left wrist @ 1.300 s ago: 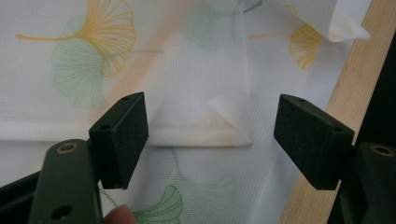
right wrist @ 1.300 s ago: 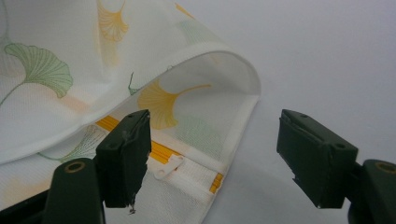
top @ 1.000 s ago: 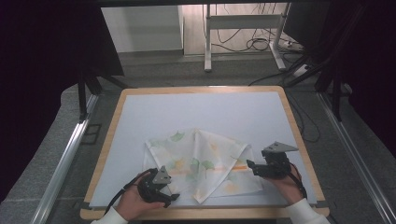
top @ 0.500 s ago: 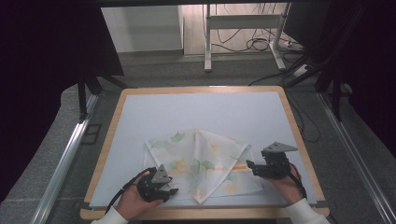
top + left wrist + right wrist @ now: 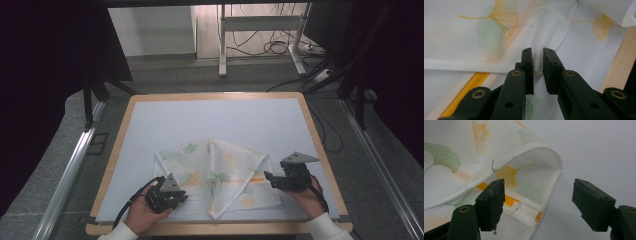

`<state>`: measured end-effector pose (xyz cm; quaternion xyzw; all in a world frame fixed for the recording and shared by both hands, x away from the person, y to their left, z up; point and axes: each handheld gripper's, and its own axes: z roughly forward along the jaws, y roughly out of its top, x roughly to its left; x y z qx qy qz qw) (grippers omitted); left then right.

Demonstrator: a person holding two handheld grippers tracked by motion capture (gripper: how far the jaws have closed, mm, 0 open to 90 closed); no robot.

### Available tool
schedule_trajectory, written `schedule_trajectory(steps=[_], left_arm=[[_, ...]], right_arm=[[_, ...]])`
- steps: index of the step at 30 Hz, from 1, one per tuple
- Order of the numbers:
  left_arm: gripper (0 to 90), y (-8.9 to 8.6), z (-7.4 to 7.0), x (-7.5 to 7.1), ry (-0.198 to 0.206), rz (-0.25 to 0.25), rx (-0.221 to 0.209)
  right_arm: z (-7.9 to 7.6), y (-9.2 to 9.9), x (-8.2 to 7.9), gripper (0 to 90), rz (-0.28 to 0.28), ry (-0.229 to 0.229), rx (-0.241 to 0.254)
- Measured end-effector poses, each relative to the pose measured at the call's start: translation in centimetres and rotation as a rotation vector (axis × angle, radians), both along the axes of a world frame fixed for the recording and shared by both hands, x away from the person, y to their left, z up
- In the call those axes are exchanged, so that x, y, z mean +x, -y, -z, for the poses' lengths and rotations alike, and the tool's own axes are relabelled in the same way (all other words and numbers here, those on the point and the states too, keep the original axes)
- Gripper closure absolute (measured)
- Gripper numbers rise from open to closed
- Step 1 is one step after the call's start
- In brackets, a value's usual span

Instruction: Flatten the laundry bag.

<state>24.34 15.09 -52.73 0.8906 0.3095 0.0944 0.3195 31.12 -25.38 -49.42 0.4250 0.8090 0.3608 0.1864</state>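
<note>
High view: lying flat and rumpled on the near half of the desk (image 5: 165, 125), between both hands, a white mesh bag (image 5: 215, 170) printed with green and orange ginkgo leaves. Coming in from the bottom left, palm cupped under the left gripper (image 5: 179, 197), forearm angled toward the bag's near left edge, white sleeve showing at the wrist. Coming in from the bottom right, wrist bent inward, carrying the right gripper (image 5: 267, 178) level and pointing left at the bag's right corner, grey three-cornered plate on top. Trailing a black cable back past each wrist.

Left gripper view: looking down along the left gripper (image 5: 538, 53), tilted steeply onto the mesh bag (image 5: 474, 45). Having just been closing, jaws now standing nearly together with a raised pinch of white fabric between them; leaving only a thin slit, pads seeming to be pressing on the fold. Showing the bag's yellow zipper (image 5: 470, 86) at the lower left and the desk's wooden rim at the right.

Right gripper view: holding the right gripper (image 5: 537, 202) low and nearly level, jaws standing wide apart and gripping nothing. Sitting over the bag's zippered edge with the left jaw, just beside the white zipper pull (image 5: 512, 208); hanging over bare desk with the right jaw. Curling up and over behind them, a folded flap of the mesh bag (image 5: 454, 175).
</note>
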Motion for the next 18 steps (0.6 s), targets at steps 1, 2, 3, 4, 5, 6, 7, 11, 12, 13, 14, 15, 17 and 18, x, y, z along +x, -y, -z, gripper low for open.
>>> schedule_trajectory(steps=[1,2,3,4,5,6,7,11,12,13,14,15,17,18], left_arm=[[81.7,0.0,0.0,0.0,0.000,0.003,0.007],[82.2,0.0,0.0,0.1,-0.001,0.001,0.005],[82.5,0.0,0.0,0.1,-0.001,0.001,0.005],[82.7,0.0,0.0,0.1,-0.001,-0.007,-0.005],[82.9,0.0,0.0,0.1,-0.001,-0.005,-0.004],[83.0,-0.1,0.0,0.1,-0.002,-0.006,-0.005],[83.1,-0.1,0.0,0.1,-0.002,-0.006,-0.005],[83.4,-0.1,0.0,0.2,-0.006,-0.004,-0.009],[83.5,-0.1,0.0,0.2,-0.006,-0.005,-0.012],[83.5,-0.2,0.0,0.3,-0.006,-0.007,-0.015],[83.6,-0.2,0.0,0.3,-0.005,-0.009,-0.009],[83.6,-0.2,0.0,0.3,-0.005,-0.009,-0.009],[83.8,-0.2,0.0,0.4,-0.007,-0.009,-0.010],[83.8,-0.1,0.1,0.4,-0.007,-0.015,-0.017]], right_arm=[[-0.1,0.0,-0.1,26.3,-0.001,0.001,0.004],[-0.2,0.0,-0.2,26.6,-0.004,0.002,0.007],[-0.2,0.0,-0.2,26.6,-0.004,0.002,0.007],[-0.6,-0.1,-0.6,27.7,-0.011,0.012,0.010],[-0.8,-0.3,-0.8,28.3,-0.017,0.016,0.016],[-1.1,-0.4,-1.2,28.9,-0.030,0.018,0.019],[-1.1,-0.4,-1.2,28.9,-0.030,0.018,0.019],[-1.9,-1.9,-2.8,30.2,-0.115,0.030,0.025],[-2.1,-3.0,-3.5,30.2,-0.171,0.025,0.019],[-2.1,-3.0,-3.5,30.2,-0.171,0.025,0.019],[-2.0,-4.3,-4.1,30.1,-0.226,0.017,0.014],[-2.0,-4.3,-4.1,30.1,-0.226,0.017,0.014],[-1.7,-5.5,-4.5,29.3,-0.264,0.006,0.016],[-1.5,-6.1,-4.7,28.9,-0.286,-0.012,0.024]])
